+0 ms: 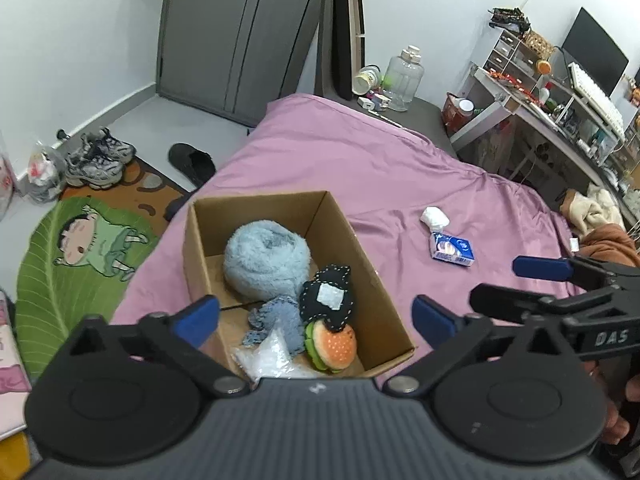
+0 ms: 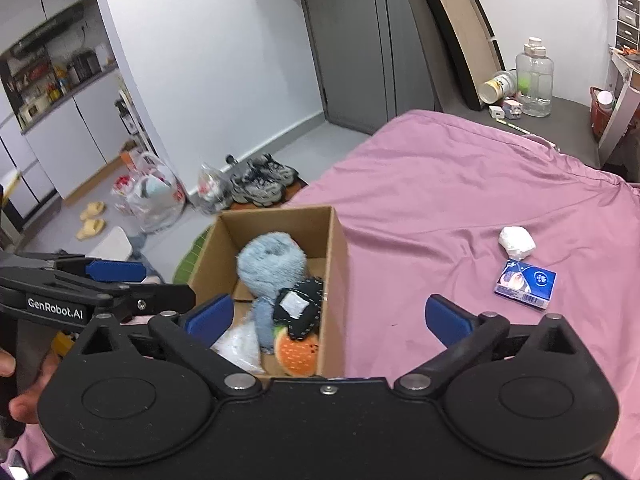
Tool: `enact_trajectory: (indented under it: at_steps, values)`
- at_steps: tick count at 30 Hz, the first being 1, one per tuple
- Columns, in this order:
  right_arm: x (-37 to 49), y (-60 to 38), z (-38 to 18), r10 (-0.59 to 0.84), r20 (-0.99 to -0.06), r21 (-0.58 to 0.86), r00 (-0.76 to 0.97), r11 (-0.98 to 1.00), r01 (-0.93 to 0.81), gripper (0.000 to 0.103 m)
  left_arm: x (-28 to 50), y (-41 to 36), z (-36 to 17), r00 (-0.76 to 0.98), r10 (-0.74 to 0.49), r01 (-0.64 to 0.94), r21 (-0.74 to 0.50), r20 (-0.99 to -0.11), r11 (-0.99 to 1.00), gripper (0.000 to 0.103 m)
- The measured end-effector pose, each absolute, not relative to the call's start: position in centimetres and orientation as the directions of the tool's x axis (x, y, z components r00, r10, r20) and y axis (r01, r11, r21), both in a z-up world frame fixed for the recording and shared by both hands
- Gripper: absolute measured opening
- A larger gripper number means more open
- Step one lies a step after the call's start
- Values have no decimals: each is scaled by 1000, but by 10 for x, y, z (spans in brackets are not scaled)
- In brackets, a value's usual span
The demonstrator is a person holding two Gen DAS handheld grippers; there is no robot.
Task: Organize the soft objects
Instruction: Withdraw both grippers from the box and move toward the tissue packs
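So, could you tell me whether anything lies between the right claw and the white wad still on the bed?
Nothing visible: only bare pink sheet separates the open right claw from the white wad; the blue packet sits just beside it.

Plush toys [image 1: 266, 258] in box [image 1: 380, 308] on bed [image 1: 360, 160]; tissue pack [image 1: 454, 249] right.

The cardboard box [image 1: 376, 280] was matt brown, holding a fluffy pale-blue plush [image 1: 266, 258] and a stitched black felt piece [image 1: 326, 300]. The bed sheet [image 1: 360, 160] was smooth, faintly glossy pink cloth. The tissue pack [image 1: 454, 250] looked like shiny plastic wrap.
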State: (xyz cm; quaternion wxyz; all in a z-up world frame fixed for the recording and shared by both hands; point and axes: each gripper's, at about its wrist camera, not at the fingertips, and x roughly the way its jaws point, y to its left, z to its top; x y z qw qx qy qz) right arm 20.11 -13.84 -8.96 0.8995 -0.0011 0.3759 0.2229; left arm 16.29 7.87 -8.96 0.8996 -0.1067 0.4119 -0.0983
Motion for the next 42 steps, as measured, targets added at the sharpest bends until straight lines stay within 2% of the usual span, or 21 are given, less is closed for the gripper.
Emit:
enact_trajectory:
  at_steps: [3, 13, 23, 31, 37, 42]
  values:
    - [196, -144, -85, 401, -675, 185, 619, 905, -384, 103, 160, 79, -85, 628, -256, 80, -267, -735, 960, 103]
    - [177, -169, -55, 417, -663, 220, 622, 902, -370, 103, 132, 83, -53, 694, -207, 55, -236, -689, 970, 103]
    - [152, -184, -20, 439, -612, 203, 658, 891, -406, 103, 112, 72, -24, 734, -209, 77, -226, -646, 971, 103]
    - [142, -220, -15, 414, -594, 193, 689, 906, -378, 103, 112, 51, -15, 750, -222, 105, -220, -623, 970, 103]
    - [150, -239, -14, 461, -575, 234, 676, 884, -404, 103, 109, 38, -14, 734, -169, 78, -166, -658, 983, 103]
    - [161, -246, -19, 464, -581, 208, 669, 879, -429, 103, 111, 26, -10, 732, -134, 53, -140, -668, 989, 103]
